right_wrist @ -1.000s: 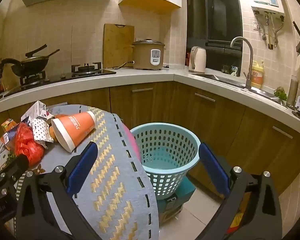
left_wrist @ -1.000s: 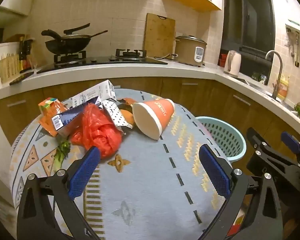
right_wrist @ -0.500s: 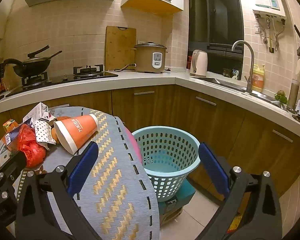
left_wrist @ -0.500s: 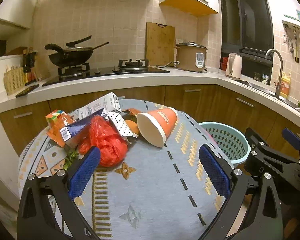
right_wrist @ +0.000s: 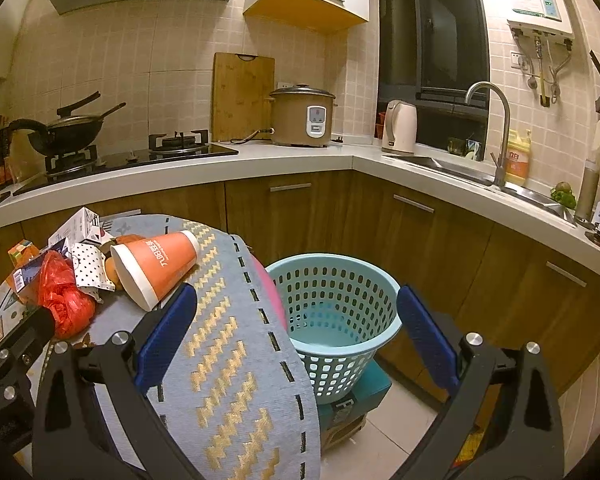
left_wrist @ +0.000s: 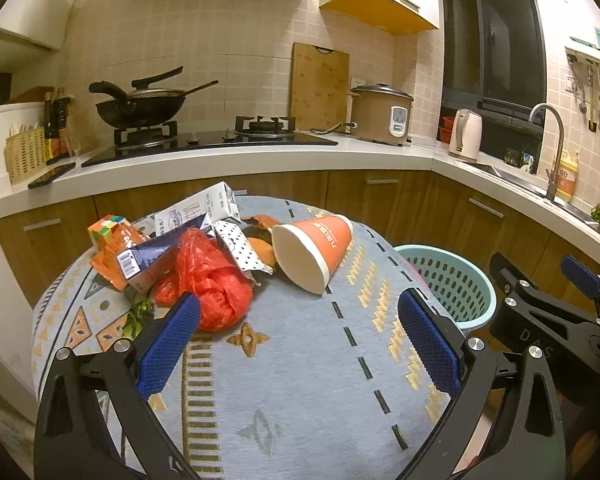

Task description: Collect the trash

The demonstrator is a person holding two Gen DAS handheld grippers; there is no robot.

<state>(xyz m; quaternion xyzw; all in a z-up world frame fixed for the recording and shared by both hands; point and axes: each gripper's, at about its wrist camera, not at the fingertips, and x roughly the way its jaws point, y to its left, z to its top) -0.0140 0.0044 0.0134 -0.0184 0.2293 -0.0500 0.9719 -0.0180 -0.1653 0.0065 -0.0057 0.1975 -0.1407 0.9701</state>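
Observation:
A trash pile lies at the far left of the round table (left_wrist: 300, 380): an orange paper cup (left_wrist: 314, 250) on its side, a red plastic bag (left_wrist: 210, 284), a white milk carton (left_wrist: 200, 210), a dark blue box (left_wrist: 148, 260), an orange carton (left_wrist: 110, 236) and dotted paper (left_wrist: 240, 246). My left gripper (left_wrist: 298, 338) is open and empty above the table, short of the pile. My right gripper (right_wrist: 296, 328) is open and empty, over the table edge and the light blue basket (right_wrist: 336, 304). The cup (right_wrist: 156, 264) and the bag (right_wrist: 62, 300) also show in the right wrist view.
The basket (left_wrist: 448, 280) stands on a teal box (right_wrist: 360, 392) on the floor, right of the table. Wooden cabinets and a white counter curve behind, with a wok (left_wrist: 140, 110), rice cooker (left_wrist: 380, 114), kettle (left_wrist: 466, 134) and sink tap (right_wrist: 494, 128).
Both grippers have pulled back and risen a little, so the pile and the basket look slightly farther and lower. Both stay open. Nothing on the table has moved.

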